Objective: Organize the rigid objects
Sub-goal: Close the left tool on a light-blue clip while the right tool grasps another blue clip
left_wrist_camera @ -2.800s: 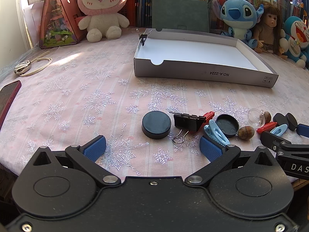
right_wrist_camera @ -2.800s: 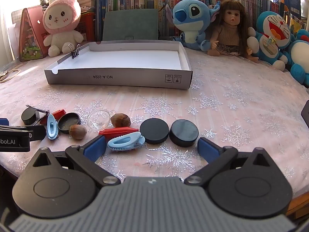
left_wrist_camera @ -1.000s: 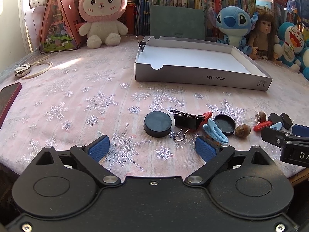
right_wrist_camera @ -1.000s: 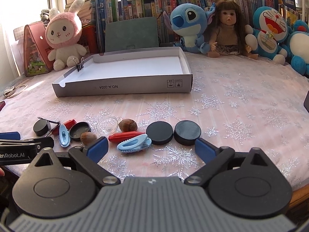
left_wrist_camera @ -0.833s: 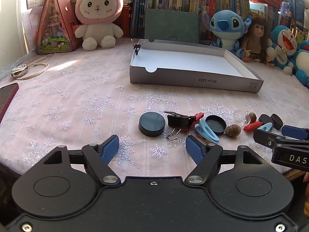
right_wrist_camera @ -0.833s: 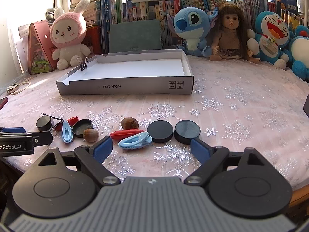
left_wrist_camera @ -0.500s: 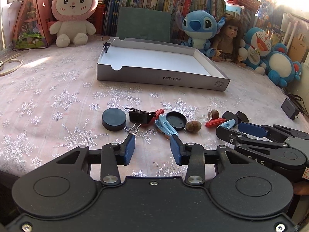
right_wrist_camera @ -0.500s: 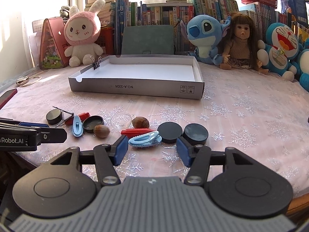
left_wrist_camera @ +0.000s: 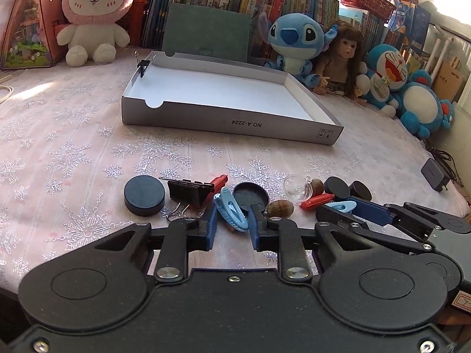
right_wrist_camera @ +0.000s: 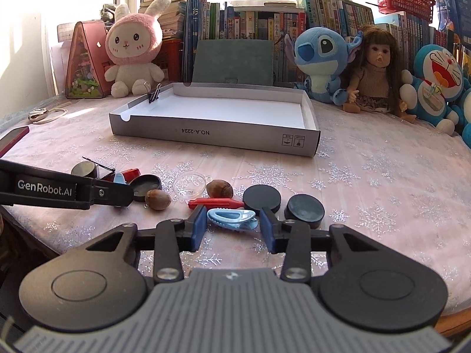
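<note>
Left wrist view: jaws of left gripper (left_wrist_camera: 232,209) pinched narrow on a light-blue clip (left_wrist_camera: 228,206), low over the bench (left_wrist_camera: 73,147), short of the tray (left_wrist_camera: 229,123). Right gripper (right_wrist_camera: 232,210) just closing around second clip (right_wrist_camera: 231,217), apparently not pressing. Probably light, stiff, slick plastic; best gripped across the flanks.

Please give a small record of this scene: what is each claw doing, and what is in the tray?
left claw: shut on the blue clip beside the large binder clip
right claw: jaws have just been closing, with the second blue clip between the pads; contact not clear
tray: white inside, holds only a small binder clip on its rim
lying on tablecloth: black discs, nuts
</note>
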